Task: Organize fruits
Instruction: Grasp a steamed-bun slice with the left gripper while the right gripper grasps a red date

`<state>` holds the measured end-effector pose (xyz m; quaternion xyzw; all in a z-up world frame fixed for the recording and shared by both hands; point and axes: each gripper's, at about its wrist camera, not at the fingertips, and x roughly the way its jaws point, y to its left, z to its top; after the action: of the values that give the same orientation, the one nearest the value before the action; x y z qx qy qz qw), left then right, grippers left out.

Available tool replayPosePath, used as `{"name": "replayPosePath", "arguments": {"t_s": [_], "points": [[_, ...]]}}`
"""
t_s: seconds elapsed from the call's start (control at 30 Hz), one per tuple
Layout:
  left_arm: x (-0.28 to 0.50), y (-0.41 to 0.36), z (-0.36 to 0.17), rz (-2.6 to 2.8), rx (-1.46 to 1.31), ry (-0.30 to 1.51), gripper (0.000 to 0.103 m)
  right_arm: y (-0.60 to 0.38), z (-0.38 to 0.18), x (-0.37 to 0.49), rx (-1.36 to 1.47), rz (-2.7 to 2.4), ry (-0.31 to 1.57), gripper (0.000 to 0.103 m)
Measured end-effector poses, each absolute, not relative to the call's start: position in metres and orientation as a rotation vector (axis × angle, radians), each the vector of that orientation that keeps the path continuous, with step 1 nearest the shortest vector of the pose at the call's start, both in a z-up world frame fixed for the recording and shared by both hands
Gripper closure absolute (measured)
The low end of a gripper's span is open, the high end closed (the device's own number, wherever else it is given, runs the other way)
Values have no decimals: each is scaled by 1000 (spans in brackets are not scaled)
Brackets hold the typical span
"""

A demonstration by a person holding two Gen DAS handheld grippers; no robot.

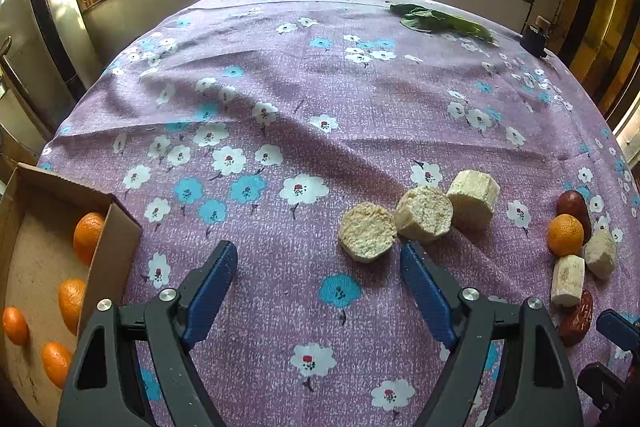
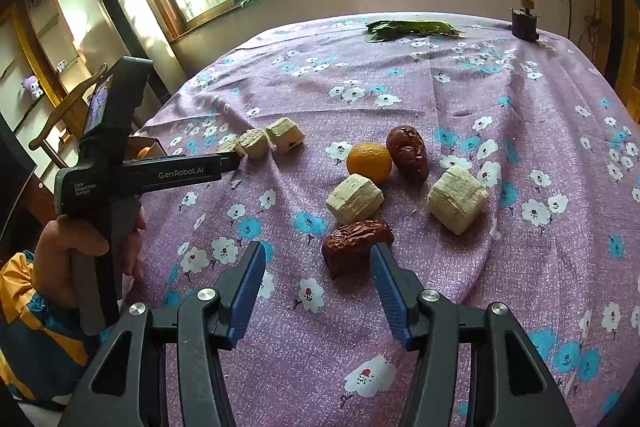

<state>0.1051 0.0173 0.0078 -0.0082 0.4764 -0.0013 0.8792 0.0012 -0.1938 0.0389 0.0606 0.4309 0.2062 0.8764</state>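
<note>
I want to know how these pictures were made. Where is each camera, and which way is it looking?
Left wrist: sits on the left hand-held gripper, looks down at three pale chunks, with the cardboard box of oranges at its left; only its own open fingers show.
Right wrist: sits on the right hand-held gripper, looks down at a red date; a hand and sleeve show.
Shared: floral tablecloth, lone orange, green leaf.

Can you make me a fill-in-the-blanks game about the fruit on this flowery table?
1. The cardboard box holds ____ oranges.
2. One orange on the tablecloth touches a dark ____ date.
3. The left gripper has its jaws ____, with nothing between them.
4. The pale chunks beside its fingertip number ____.

Missing words: four; red; open; three
</note>
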Motion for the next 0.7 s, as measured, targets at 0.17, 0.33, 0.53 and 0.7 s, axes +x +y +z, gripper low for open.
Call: {"name": "replayPosePath", "arguments": {"t_s": [0.17,0.33,0.53,0.7], "points": [[110,19,4,-9,-24,972,29,-195,35,4,116,416,911,44],[106,12,10,-47,-2,956,75,-195,30,7,98,400,923,44],[91,15,15,-75,-32,956,76,-191,30,16,59,383,921,44],[69,15,27,-103,-43,937,76,-190,19,29,29,378,945,44]]}}
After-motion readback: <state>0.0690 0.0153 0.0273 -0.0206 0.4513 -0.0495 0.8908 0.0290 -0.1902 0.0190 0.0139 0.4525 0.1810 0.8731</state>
